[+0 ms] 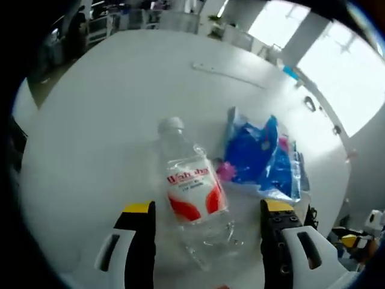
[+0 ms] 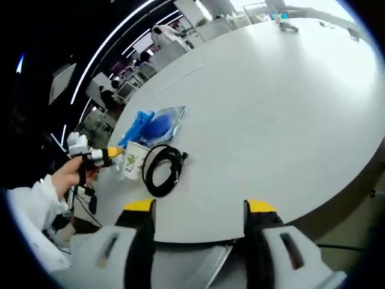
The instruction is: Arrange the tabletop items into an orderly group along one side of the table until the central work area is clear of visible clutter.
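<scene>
— Where's the bottle?

— The bottle (image 1: 191,195) lies on its side on the table (image 1: 108,120), white cap pointing away from me, its lower half in the gap between the jaws of my left gripper (image 1: 207,241). It's clear plastic with a red and white label. I can't make out any liquid in it.

— Are you holding it?

— No. My left jaws stand wide apart, one on each side of the bottle, and neither pad touches it. My right gripper (image 2: 195,232) is spread wide too, with nothing between the jaws, out over the table's near edge.

— What else is close?

— Just beside the bottle lies a clear bag (image 1: 264,159) with blue stuff inside, and something small and pink at the end nearest the bottle. I can't tell what the contents are.

— And from the right gripper view?

— There, the bag sits at the table's side, flat, blue showing through. Next to it stands a white cup (image 2: 135,158) with a green print; its inside is hidden from me. A coiled black cable (image 2: 161,168) lies touching the cup. A hand (image 2: 71,171) in a white sleeve holds my left gripper just off that edge, by the cup.
</scene>
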Action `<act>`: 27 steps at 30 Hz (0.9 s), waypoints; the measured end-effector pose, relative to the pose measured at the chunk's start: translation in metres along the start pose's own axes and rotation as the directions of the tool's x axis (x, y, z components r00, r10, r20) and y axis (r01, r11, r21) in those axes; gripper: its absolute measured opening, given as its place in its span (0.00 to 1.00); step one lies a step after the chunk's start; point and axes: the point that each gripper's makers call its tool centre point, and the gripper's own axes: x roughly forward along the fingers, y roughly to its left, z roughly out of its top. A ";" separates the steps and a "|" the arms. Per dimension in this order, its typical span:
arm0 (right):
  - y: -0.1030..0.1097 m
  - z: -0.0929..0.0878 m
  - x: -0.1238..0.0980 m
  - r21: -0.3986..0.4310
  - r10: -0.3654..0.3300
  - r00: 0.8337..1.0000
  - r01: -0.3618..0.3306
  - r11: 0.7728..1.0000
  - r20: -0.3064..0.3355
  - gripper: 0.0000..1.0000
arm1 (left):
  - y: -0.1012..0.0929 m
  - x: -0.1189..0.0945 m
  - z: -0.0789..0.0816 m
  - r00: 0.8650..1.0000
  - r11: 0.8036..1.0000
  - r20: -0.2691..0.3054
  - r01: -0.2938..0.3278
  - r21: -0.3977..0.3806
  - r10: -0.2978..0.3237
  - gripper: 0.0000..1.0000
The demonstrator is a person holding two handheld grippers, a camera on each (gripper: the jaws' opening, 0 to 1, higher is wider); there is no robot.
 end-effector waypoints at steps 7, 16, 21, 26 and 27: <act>-0.005 -0.004 -0.003 0.021 -0.011 1.000 0.011 1.000 0.005 0.57 | 0.004 0.008 -0.003 0.999 0.999 -0.011 -0.044 0.030 0.044 0.61; -0.007 0.000 -0.003 0.128 0.003 0.999 -0.009 0.992 0.049 0.54 | 0.007 0.014 0.003 0.996 0.994 0.043 -0.082 0.068 0.079 0.54; -0.004 0.008 -0.007 -0.041 -0.040 0.999 0.041 0.998 0.025 0.51 | 0.007 0.010 0.002 0.997 0.998 0.060 -0.055 0.008 0.055 0.46; 0.002 0.016 -0.008 -0.082 -0.039 0.999 0.042 0.996 0.034 0.51 | 0.007 0.001 0.001 0.996 0.996 0.068 -0.067 0.066 0.062 0.38; 0.004 0.018 -0.009 -0.081 -0.034 0.999 0.037 0.996 0.042 0.50 | 0.006 0.000 0.002 0.995 0.996 0.079 -0.069 0.049 0.065 0.38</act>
